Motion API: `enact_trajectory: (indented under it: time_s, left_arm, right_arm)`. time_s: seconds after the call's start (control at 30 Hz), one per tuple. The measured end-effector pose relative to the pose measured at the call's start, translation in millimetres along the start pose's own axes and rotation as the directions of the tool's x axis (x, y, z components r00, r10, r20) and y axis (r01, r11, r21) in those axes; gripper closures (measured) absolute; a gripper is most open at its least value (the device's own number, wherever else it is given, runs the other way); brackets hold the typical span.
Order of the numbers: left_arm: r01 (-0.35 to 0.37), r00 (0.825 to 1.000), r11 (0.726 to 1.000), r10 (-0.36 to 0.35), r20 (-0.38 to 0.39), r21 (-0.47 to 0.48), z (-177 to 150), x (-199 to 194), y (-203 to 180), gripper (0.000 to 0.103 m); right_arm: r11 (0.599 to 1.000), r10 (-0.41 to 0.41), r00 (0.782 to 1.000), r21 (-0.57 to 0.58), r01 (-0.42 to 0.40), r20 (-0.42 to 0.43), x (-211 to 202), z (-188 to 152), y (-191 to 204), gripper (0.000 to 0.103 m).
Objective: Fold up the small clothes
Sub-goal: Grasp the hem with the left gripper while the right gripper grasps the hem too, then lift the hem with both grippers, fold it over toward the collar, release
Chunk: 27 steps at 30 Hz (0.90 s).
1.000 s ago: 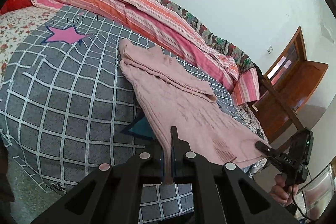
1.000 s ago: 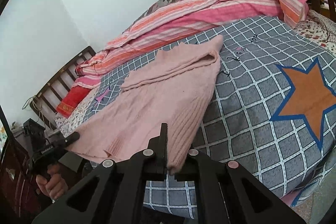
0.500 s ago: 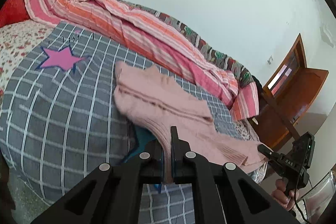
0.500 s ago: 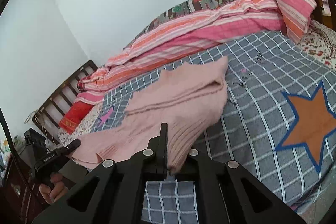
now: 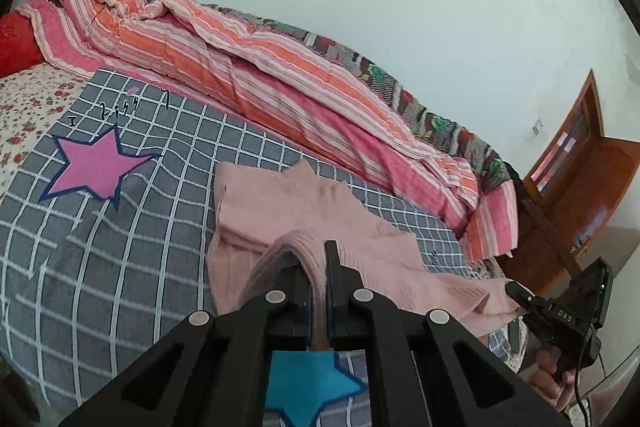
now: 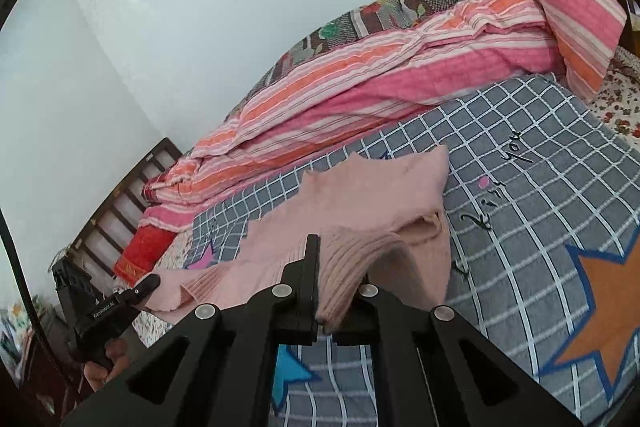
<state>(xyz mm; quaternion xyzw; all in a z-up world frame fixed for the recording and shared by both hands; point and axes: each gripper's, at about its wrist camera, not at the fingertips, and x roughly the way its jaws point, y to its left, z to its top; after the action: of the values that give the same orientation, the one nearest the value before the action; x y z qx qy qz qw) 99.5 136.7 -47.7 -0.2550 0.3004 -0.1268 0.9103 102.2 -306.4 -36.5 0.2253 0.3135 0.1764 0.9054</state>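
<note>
A pale pink knit sweater point(image 5: 280, 211) lies on the grey checked bedcover point(image 5: 120, 251), its near hem lifted off the bed and curling over towards the far part. My left gripper point(image 5: 320, 267) is shut on one ribbed hem corner. My right gripper point(image 6: 320, 267) is shut on the other ribbed corner of the sweater point(image 6: 380, 195). Each wrist view shows the other gripper at the picture's edge: the right gripper point(image 5: 520, 293) pinching the hem at the right, the left gripper point(image 6: 148, 283) pinching it at the left, each held by a hand point(image 5: 552, 379).
A rumpled pink and orange striped quilt point(image 5: 260, 67) lies along the wall behind the sweater. The bedcover bears a pink star point(image 5: 96, 167), an orange star point(image 6: 600, 307) and a blue star point(image 5: 308, 387). A wooden headboard point(image 6: 132, 187) and a wooden door point(image 5: 580, 179) stand at the sides.
Both grippers rose and moved forward over the bed with the hem in them. The sweater's lower half came off the cover and now arches over its upper half.
</note>
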Motion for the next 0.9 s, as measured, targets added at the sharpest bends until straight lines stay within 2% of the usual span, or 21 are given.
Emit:
enact_trajectory:
  time_s: [0.2, 0.3, 0.5, 0.73, 0.83, 0.9]
  left_arm:
    - [-0.019, 0.999, 0.997, 0.017, -0.03, -0.069, 26, 51, 9, 0.097]
    - [-0.038, 0.998, 0.996, 0.033, -0.053, -0.084, 36, 77, 12, 0.097]
    - [-0.113, 0.99, 0.991, 0.106, -0.09, -0.078, 53, 134, 21, 0.097]
    - [-0.167, 0.978, 0.983, 0.155, -0.138, -0.079, 64, 188, 33, 0.097]
    - [-0.145, 0.979, 0.982, 0.124, -0.163, -0.124, 67, 204, 46, 0.096]
    - [-0.077, 0.982, 0.985, 0.049, -0.181, -0.152, 69, 214, 53, 0.093]
  right_arm:
    - [0.993, -0.036, 0.999, 0.112, 0.04, -0.034, 51, 30, -20, 0.099]
    - [0.99, -0.047, 0.998, 0.133, 0.053, -0.049, 76, 42, -27, 0.099]
    - [0.985, -0.057, 0.994, 0.159, 0.071, -0.094, 121, 60, -46, 0.099]
    - [0.984, -0.1, 0.983, 0.134, 0.121, -0.156, 181, 79, -60, 0.099]
    - [0.981, -0.102, 0.979, 0.143, 0.128, -0.175, 201, 81, -69, 0.098]
    - [0.98, -0.094, 0.979, 0.154, 0.123, -0.182, 212, 82, -75, 0.093]
